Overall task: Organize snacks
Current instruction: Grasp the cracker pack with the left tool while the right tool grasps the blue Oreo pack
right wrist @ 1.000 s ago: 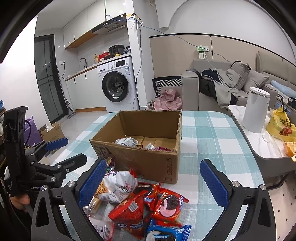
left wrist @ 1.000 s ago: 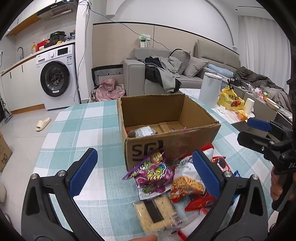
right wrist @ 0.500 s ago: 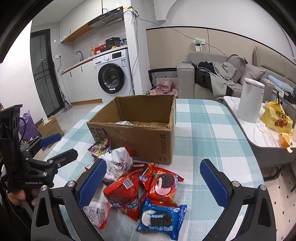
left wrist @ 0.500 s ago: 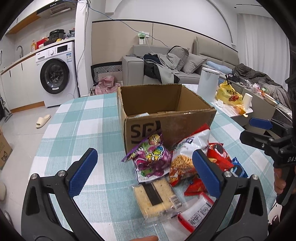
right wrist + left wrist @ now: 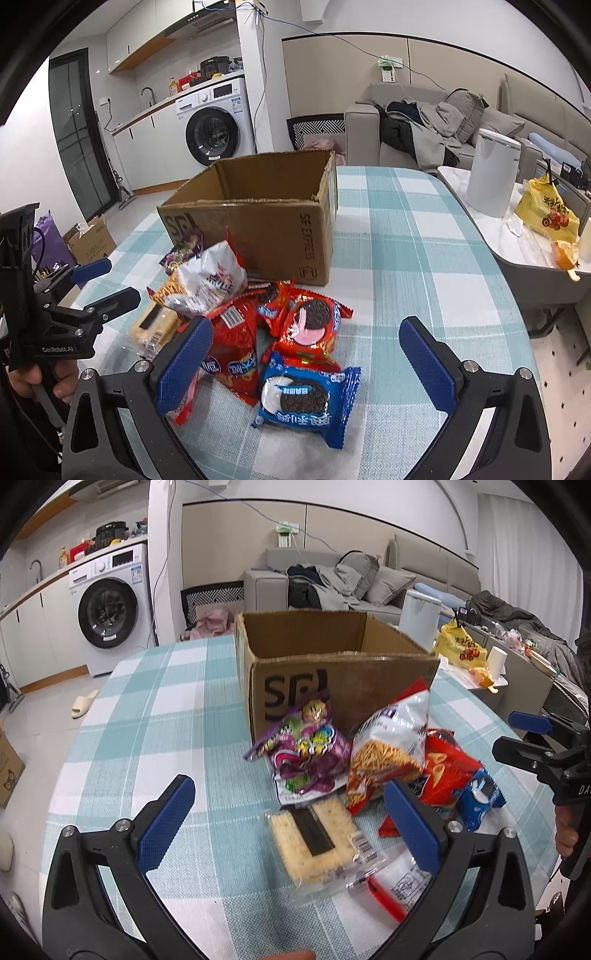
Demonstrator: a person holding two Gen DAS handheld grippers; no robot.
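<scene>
Snacks (image 5: 306,328) lie heaped on the table (image 5: 413,258) against the cardboard box (image 5: 266,206) as I hover both hand-held grippers, left (image 5: 291,823) and right (image 5: 306,358), released and empty. A shallow pinch could let slick wrappers slip or drag neighbouring packets along.

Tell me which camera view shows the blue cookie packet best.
The right wrist view: the blue cookie packet lies whole and close, its front readable. The left wrist view shows it small, at an angle, beside the red bag.

Black frames — blue ribbed fingers (image 5: 164,825).
</scene>
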